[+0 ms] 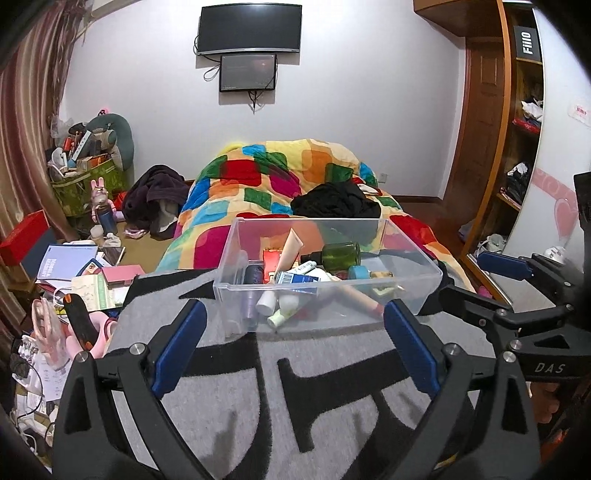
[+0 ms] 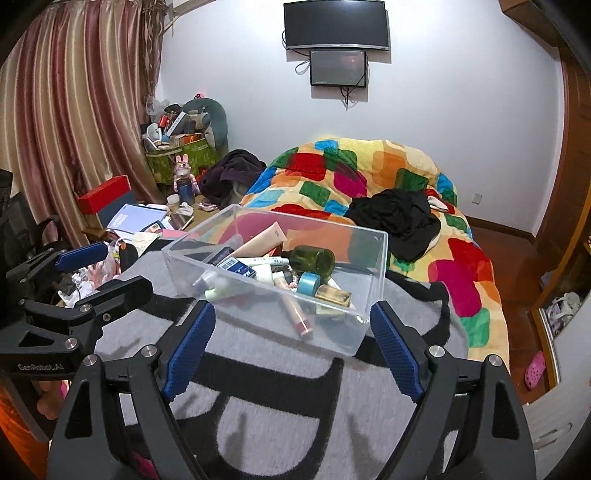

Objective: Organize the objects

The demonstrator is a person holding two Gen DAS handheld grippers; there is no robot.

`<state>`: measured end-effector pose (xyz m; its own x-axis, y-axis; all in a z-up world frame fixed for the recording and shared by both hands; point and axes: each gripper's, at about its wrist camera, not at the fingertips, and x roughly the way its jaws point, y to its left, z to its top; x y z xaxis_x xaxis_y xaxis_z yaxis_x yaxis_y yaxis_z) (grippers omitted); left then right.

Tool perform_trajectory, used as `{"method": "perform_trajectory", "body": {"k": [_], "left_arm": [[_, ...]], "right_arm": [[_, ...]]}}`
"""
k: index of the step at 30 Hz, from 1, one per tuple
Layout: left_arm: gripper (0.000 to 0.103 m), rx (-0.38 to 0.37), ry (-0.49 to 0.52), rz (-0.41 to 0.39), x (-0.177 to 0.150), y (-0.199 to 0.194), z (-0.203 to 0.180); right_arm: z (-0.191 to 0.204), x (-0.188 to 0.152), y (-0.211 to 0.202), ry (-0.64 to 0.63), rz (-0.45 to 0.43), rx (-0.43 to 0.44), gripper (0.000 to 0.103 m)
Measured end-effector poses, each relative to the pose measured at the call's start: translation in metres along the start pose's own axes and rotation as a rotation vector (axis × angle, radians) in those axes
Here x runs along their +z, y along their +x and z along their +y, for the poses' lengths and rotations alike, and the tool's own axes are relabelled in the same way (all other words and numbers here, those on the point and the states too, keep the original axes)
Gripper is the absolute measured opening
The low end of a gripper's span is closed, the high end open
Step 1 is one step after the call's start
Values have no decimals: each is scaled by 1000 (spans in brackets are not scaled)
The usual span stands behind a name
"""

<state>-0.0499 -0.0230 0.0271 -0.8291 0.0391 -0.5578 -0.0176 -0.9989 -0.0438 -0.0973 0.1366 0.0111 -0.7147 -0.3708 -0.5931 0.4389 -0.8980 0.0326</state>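
Sitting on a grey blanket with black lettering, a clear plastic bin is seen just ahead of both grippers, filled with small toiletries: a peach tube leaning upright, a green glass bottle lying on its side, a blue roll of tape, a white tube with a barcode label and a pink-tipped stick. The left gripper is held with its blue-padded fingers spread wide, nothing between them, the bin lying just beyond the tips. The right gripper is likewise held open and empty, its fingers flanking the bin's near corner without touching it. Behind the blanket a bed is covered by a bright patchwork quilt, on which a black garment is heaped. Two dark screens are mounted on the white wall. Striped curtains hang at one side, with a cluttered green basket, books and a red box piled on the floor; a wooden wardrobe stands at the other. Items at the bin's bottom are overlapped and cannot be told apart, and labels are too small to read.
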Motion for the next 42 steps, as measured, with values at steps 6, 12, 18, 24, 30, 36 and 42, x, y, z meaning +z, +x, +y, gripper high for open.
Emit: {"method": "perform_trajectory", "body": {"k": [6,12,18,24,30,36,42], "left_arm": [[98,-6,-8,16,-4,6,-1],[98,-9,-11,23,-4,11,-2],[98,-11,-4,25,-4,13,-4],[98,-13,-7,26,-4,13,-5],[98,-13,-7,25,-3,13,-5],[98,-14,-7,25,-3,13,-5],[98,-14,-6,25,-3,13,-4]], "right_arm": [[0,-5,3,5,13,4,84],[-1,-6,6,11,21,9,84],[-3,-9,11,18,31,15,84],[-4,-9,11,19,33,15,84],[-4,-9,11,20,33,16,84],[-4,-10,11,20,31,16,84],[-4,-10,11,19,29,18,84]]}}
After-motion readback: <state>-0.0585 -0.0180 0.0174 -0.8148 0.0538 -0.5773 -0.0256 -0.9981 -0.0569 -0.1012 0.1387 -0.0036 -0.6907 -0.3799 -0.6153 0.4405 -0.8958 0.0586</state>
